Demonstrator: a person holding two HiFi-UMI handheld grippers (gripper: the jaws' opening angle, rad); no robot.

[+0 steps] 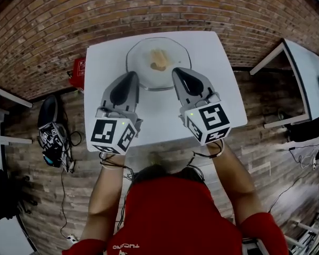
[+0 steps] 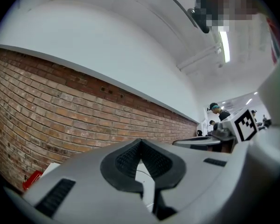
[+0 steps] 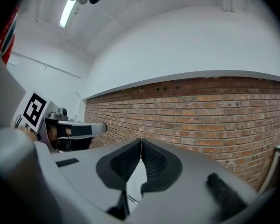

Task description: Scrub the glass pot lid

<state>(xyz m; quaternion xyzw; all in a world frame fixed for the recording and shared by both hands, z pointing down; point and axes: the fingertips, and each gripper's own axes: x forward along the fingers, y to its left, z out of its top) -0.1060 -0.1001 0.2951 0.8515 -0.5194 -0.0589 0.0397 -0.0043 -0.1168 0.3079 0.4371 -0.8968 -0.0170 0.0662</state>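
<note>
A round glass pot lid (image 1: 158,62) lies on the far half of the white table (image 1: 223,97), and a tan scrub sponge (image 1: 158,59) rests on its middle. My left gripper (image 1: 132,76) hovers at the lid's near left rim, shut with nothing in it. My right gripper (image 1: 178,73) hovers at the near right rim, also shut and empty. In the left gripper view the black pads (image 2: 151,160) meet tip to tip and point up at the brick wall. The right gripper view shows its pads (image 3: 151,158) closed the same way.
A brick wall (image 1: 165,4) runs behind the table. A red object (image 1: 78,72) stands on the floor at the table's left. A second white table (image 1: 308,76) is at the right. Black gear and cables (image 1: 52,137) lie on the floor at left.
</note>
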